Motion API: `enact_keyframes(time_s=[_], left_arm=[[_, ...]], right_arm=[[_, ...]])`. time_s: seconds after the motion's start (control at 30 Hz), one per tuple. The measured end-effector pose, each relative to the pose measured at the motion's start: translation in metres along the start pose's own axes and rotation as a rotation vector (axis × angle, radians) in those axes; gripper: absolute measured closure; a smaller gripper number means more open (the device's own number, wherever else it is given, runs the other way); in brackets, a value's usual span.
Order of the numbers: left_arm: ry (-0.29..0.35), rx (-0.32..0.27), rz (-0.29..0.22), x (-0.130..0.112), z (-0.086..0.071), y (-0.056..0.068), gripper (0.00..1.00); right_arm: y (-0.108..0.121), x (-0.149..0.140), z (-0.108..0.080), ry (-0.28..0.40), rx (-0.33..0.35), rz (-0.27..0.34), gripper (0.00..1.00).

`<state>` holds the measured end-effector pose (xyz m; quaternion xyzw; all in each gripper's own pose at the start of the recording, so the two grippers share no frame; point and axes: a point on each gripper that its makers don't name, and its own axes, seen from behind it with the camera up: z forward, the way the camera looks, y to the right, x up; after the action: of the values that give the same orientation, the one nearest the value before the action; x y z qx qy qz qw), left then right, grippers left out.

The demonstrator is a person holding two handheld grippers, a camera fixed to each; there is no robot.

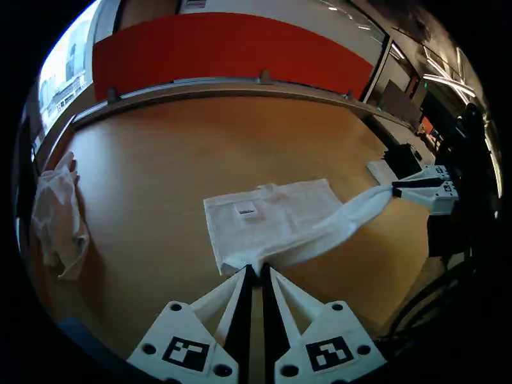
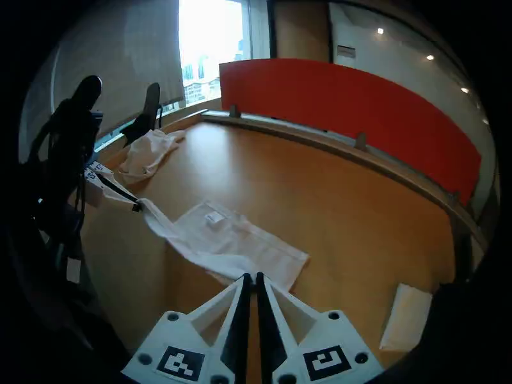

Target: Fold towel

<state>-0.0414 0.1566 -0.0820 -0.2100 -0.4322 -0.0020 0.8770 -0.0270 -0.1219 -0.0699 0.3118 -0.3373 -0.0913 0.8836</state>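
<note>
A white towel (image 1: 275, 217) lies partly flat on a wooden table (image 1: 160, 173), its near edge raised off the surface between two hand-held grippers. The left gripper (image 1: 256, 272) is clamped on one end of that edge and the right gripper (image 2: 251, 280) on the other, the fabric drawn into a band between them. A crumpled cloth (image 1: 57, 217) sits by the table's edge and a folded cloth (image 2: 406, 317) near the opposite side, below a red partition (image 1: 224, 51).

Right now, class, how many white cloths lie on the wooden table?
3. The towel lies mid-table, partly lifted; a crumpled cloth sits at the window-side edge; a folded cloth lies near the opposite end. More may be hidden.
</note>
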Motion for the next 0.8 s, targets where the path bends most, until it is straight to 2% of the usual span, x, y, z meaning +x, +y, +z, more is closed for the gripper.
enact_keyframes(time_s=[0.3,0.6,0.8], left_arm=[[-0.018,0.000,-0.018,0.015,0.029,-0.016,0.90],[-0.052,0.001,0.020,0.010,0.058,-0.023,0.90],[-0.082,0.017,0.026,0.001,0.078,-0.031,0.90]], right_arm=[[0.016,0.000,0.026,-0.025,0.003,0.018,0.93],[0.026,-0.016,0.049,-0.075,0.003,0.022,0.93],[0.032,-0.029,0.067,-0.109,0.011,0.046,0.93]])
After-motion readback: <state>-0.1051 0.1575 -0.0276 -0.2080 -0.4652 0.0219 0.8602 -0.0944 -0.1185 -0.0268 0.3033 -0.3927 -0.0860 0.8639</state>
